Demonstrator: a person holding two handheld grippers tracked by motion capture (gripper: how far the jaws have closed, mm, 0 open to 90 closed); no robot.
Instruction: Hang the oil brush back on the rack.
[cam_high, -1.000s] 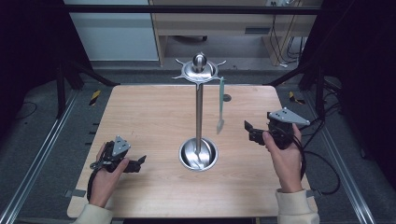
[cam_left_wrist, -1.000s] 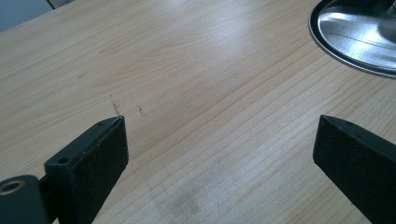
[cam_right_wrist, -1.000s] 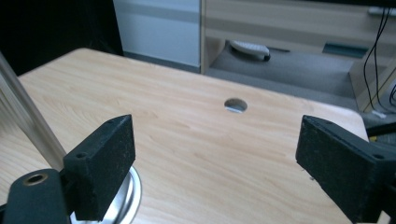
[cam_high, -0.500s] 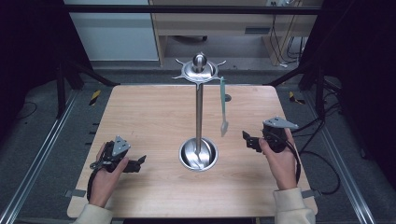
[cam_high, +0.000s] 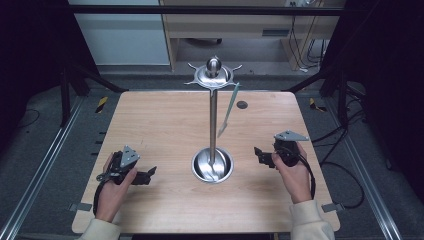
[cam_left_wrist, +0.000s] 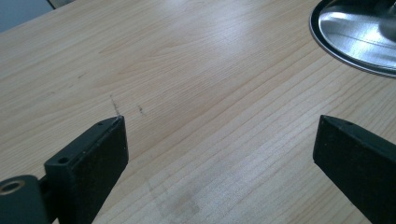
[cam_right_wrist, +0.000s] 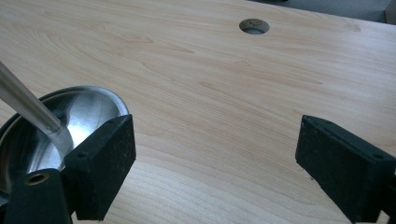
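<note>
Since a second ago our right gripper (cam_high: 261, 157) has come down and in toward the stand (cam_high: 213, 120), and the hanging utensil (cam_high: 228, 111) has swung from straight down to a slant, its lower end tipped toward the pole. Our left gripper (cam_high: 147, 175) has stayed where it was.

That stand rises from a round, shiny base dish (cam_high: 213, 165) in the middle of the tabletop (cam_high: 160, 125), its pole topped by a disc with small hooks and a ball. We see the pale utensil hanging from a hook on the right side of the disc, clear of the wood below.

Our right gripper sits just right of the dish, jaws spread wide with nothing between them; in the right gripper view (cam_right_wrist: 215, 163) the dish rim (cam_right_wrist: 84, 93) and pole foot lie beside one jaw, and a round hole (cam_right_wrist: 254, 26) in the wood lies farther off. Our left gripper rests low to the left of the dish, jaws also parted and empty; in the left gripper view (cam_left_wrist: 219, 154) the dish edge (cam_left_wrist: 355, 42) shows at the upper corner.
</note>
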